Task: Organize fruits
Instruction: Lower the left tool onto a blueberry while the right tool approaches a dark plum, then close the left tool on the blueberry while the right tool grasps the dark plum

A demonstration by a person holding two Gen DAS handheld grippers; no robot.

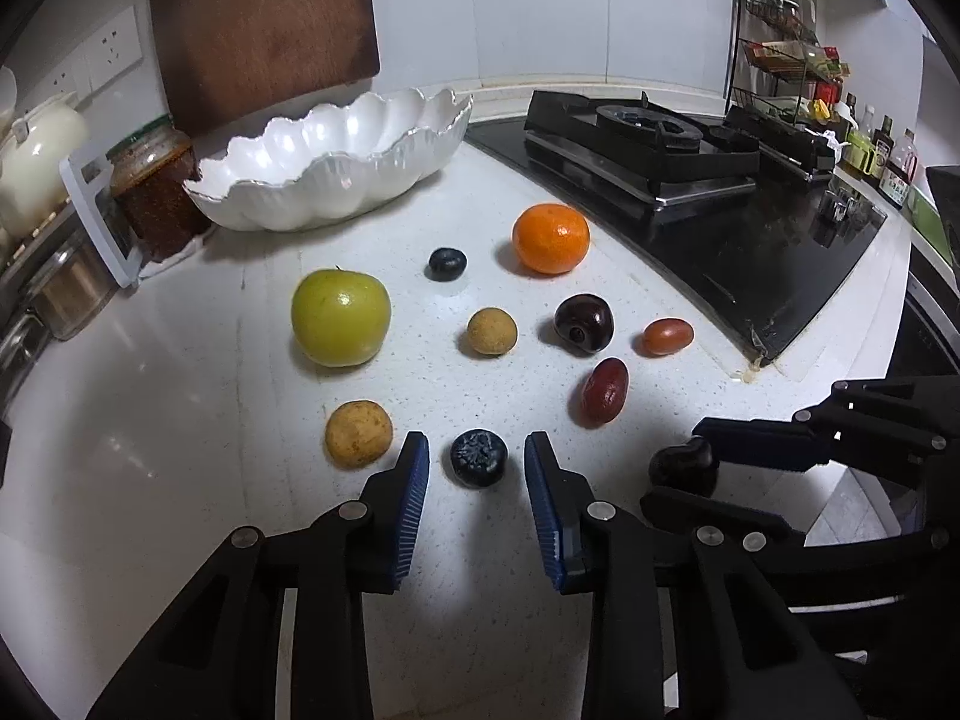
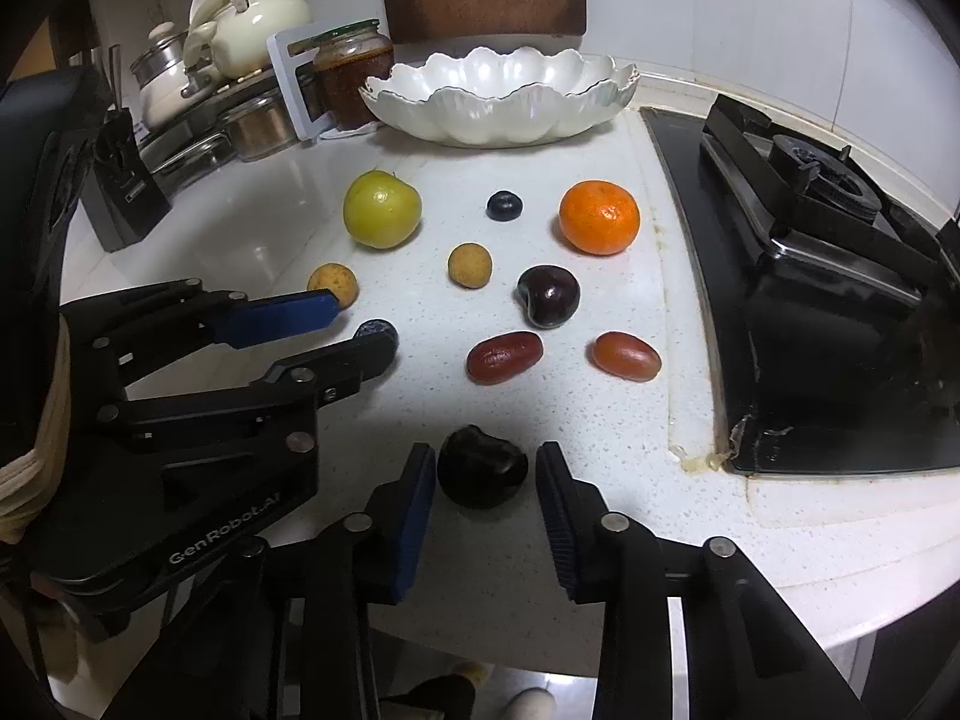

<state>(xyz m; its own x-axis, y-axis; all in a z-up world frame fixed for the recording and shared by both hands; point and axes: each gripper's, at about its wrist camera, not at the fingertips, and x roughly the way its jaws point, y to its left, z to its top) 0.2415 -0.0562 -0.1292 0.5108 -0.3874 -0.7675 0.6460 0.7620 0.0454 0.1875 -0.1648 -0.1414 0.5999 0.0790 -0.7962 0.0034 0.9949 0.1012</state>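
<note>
A: Going left to right on the white worktop (image 1: 150, 420), what does the left wrist view give you?

B: A red-filled jar (image 1: 157, 192) and a scalloped white bowl (image 1: 324, 168) at the back edge. In front lie a green apple (image 1: 340, 317), a tan round fruit (image 1: 359, 433), a small blueberry (image 1: 447, 264), a longan (image 1: 492, 331), a mandarin (image 1: 551, 238), a dark cherry (image 1: 583, 323), a red date (image 1: 605, 390) and a small red tomato (image 1: 668, 336). The hob (image 1: 690, 192) fills the right side, with a spice rack (image 1: 786, 60) and bottles behind it, which only this view shows.

A: And the left gripper (image 1: 477, 468)?

B: Spread wide, its blue pads either side of a big blueberry (image 1: 478, 457) near the front edge, not touching it.

A: What does the right wrist view add?

B: A white teapot (image 2: 258, 30), steel pots and a dark knife block (image 2: 123, 192) at the back left corner. The left gripper's body reads "GenRobot.AI". The jar label is too blurred to read.

A: The right gripper (image 2: 485, 477)?

B: Also parted, straddling a second dark cherry (image 2: 482, 468) by the front edge. The left finger looks very close to it; I cannot tell whether it touches.
</note>
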